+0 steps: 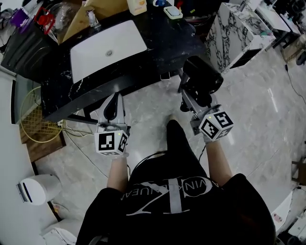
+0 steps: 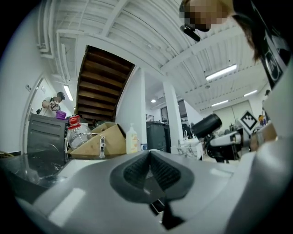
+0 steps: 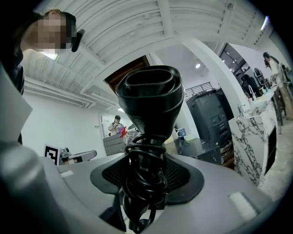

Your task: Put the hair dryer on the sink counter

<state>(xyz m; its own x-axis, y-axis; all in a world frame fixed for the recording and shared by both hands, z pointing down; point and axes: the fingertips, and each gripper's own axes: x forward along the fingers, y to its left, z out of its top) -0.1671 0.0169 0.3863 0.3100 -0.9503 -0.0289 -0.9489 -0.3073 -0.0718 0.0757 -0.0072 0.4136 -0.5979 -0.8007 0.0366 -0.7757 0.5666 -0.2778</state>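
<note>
A black hair dryer (image 1: pixel 202 76) (image 3: pixel 150 103) with its cord wound round the handle stands upright in my right gripper (image 1: pixel 190 98) (image 3: pixel 145 180), whose jaws are shut on the wrapped handle. It hangs over the floor just in front of the black sink counter (image 1: pixel 158 45). The dryer also shows far right in the left gripper view (image 2: pixel 207 126). My left gripper (image 1: pixel 113 109) (image 2: pixel 150 171) is shut with nothing in it, near the counter's front edge below the white basin (image 1: pixel 106 50).
A cardboard box (image 1: pixel 91 12) (image 2: pixel 98 142), a soap bottle (image 2: pixel 132 139) and a tap (image 1: pixel 92 18) stand at the counter's back. A marble-patterned cabinet (image 1: pixel 239 28) (image 3: pixel 254 137) is to the right. Cables and a wire basket (image 1: pixel 31 124) lie on the floor at left.
</note>
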